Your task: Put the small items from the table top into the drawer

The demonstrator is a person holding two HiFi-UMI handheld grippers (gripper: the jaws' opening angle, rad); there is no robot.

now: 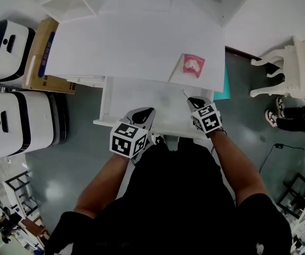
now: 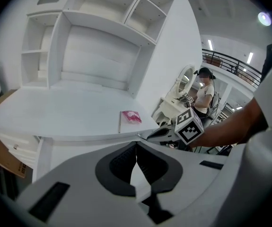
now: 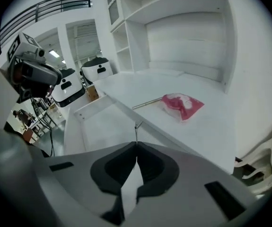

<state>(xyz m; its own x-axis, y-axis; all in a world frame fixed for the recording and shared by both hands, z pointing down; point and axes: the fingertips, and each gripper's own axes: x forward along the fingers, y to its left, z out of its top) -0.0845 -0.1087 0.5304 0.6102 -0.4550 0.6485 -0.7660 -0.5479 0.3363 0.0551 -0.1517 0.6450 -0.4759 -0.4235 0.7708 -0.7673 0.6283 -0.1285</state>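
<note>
pink packet on tabletop, pin gripped

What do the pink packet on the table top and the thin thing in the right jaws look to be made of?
The pink packet looks like thin plastic film with a slight gloss: it is crinkled and puffed, with a white print. The thin item nipped in the jaws of the right gripper looks like metal wire, perhaps a pin or clip: very thin, stiff and greyish. It is too small to be sure.

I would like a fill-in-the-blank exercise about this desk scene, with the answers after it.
The packet on the table top is ___ in colour. The drawer below it stands ___. Between the left gripper's shut jaws there is ___. The right gripper's jaws are ___ on a thin metal piece.
Missing words: pink; open; nothing; shut.
</note>
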